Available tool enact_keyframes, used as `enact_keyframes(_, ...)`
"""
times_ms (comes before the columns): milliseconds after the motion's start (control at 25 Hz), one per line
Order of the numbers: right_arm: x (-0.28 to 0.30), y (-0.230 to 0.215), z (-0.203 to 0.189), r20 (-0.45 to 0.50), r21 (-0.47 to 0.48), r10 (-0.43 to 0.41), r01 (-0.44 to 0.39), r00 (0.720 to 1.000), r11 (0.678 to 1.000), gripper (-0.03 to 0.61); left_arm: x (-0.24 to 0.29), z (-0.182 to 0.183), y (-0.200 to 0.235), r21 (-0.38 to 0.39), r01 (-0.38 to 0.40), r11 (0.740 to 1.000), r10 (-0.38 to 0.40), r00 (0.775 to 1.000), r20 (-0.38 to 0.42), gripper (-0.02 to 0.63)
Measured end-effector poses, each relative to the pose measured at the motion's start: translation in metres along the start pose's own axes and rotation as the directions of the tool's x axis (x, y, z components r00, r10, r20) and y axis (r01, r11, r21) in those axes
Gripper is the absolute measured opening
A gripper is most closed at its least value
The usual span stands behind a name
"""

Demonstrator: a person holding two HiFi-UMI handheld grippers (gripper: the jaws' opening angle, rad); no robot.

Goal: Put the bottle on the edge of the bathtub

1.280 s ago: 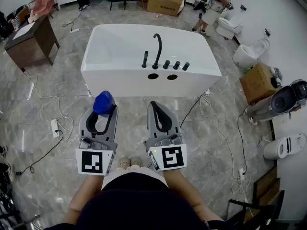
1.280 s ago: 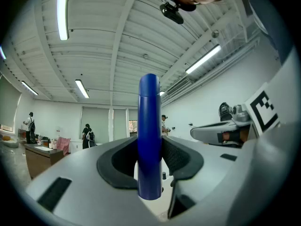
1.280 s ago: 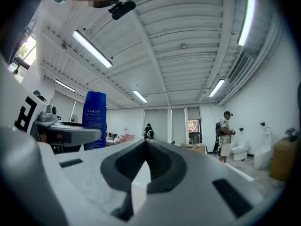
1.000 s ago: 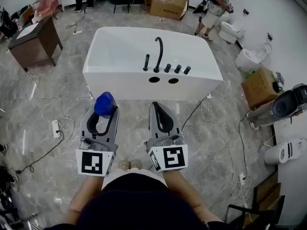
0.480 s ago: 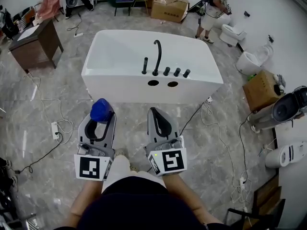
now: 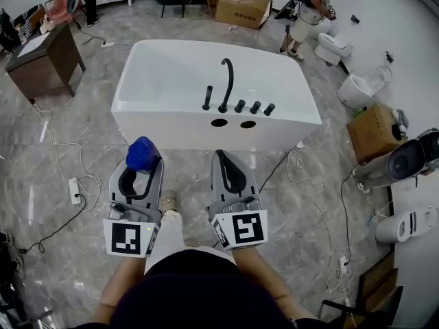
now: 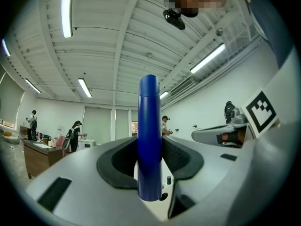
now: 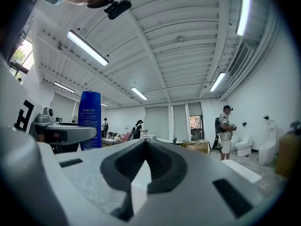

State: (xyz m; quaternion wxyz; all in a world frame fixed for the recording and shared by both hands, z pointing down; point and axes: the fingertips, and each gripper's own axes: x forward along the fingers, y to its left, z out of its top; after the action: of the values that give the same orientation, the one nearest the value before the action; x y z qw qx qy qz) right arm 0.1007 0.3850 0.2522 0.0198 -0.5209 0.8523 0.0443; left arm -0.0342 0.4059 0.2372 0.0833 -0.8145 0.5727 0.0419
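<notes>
The left gripper clasps the blue bottle upright; the right gripper is clenched, empty; best carried level to the bathtub rim, clear of the taps.

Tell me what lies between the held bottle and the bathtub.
Only bare floor, seen in the head view; the bottle, in the left gripper, is short of the bathtub.

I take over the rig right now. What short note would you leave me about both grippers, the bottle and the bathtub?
Grippers: left gripper shut on the bottle, which stands upright; right gripper shut, empty.
Things: bathtub ahead on the floor, apart from both grippers.
Done: bottle is in the fingers.
Left: reach the bathtub, stand the bottle on its edge, let go.
</notes>
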Motion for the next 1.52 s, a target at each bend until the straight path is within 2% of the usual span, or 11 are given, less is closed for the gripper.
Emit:
enact_keyframes(360,0.133,-0.019,-0.006,0.005,-0.022,-0.024,0.024,1.000,0.999,0.002,0.101,-0.022,0.080,-0.026,0.025,0.999,-0.025,0.999,0.022,0.155)
enact_keyframes(640,0.209,-0.030,-0.015,-0.018,-0.019,-0.072,0.071,0.997,0.997,0.001,0.165,-0.035,0.132,-0.033,0.069,0.997,-0.068,0.998,0.014,0.155)
enact_keyframes(1120,0.258,-0.049,-0.027,-0.065,-0.041,-0.140,0.138,0.988,0.990,0.001,0.227,-0.053,0.166,-0.064,0.133,0.989,-0.132,0.991,0.027,0.155)
enact_keyframes(1520,0.307,-0.063,-0.030,-0.042,-0.060,-0.111,0.109,0.993,0.992,0.000,0.266,-0.070,0.179,-0.069,0.136,0.988,-0.134,0.991,0.026,0.155)
